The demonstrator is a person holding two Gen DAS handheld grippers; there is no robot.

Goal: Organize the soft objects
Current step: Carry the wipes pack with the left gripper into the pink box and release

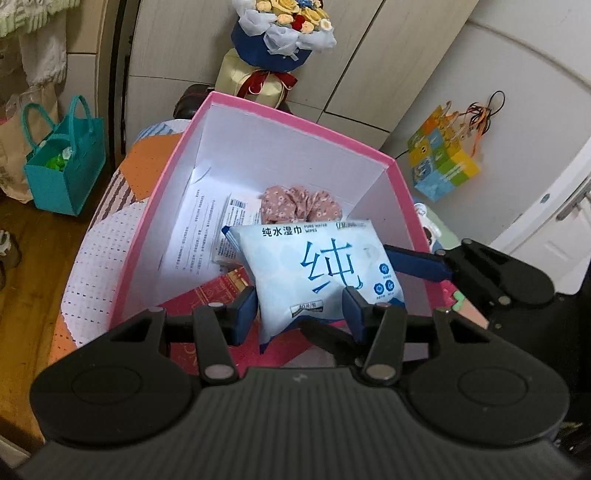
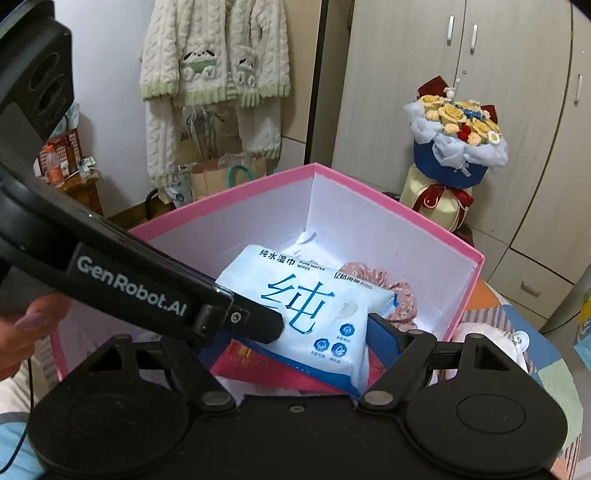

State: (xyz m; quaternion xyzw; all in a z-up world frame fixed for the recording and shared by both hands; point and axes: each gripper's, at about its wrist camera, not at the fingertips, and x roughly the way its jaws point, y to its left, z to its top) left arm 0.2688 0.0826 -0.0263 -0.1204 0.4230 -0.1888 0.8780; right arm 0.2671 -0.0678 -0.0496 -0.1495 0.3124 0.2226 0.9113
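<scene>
A light-blue pack of wet wipes [image 1: 317,266] [image 2: 317,306] hangs tilted over the open pink box [image 1: 295,114] [image 2: 406,214]. My left gripper [image 1: 301,299] is shut on the pack's lower end, which is squeezed narrow between its blue pads. In the right wrist view it reaches in from the left and lies across the pack's corner. My right gripper [image 2: 299,321] straddles the pack's width. One of its fingers [image 2: 384,336] presses the right edge, and the other is hidden behind the left gripper. A floral pink fabric piece [image 1: 299,203] [image 2: 402,295] lies inside the box behind the pack.
Printed papers [image 1: 199,229] and a red booklet [image 1: 218,291] lie on the box floor. The box rests on a patterned quilt [image 1: 96,258]. A flower bouquet [image 1: 284,33] [image 2: 458,136] stands behind it, a teal bag [image 1: 62,158] on the floor to the left. A hand [image 2: 33,321] shows at left.
</scene>
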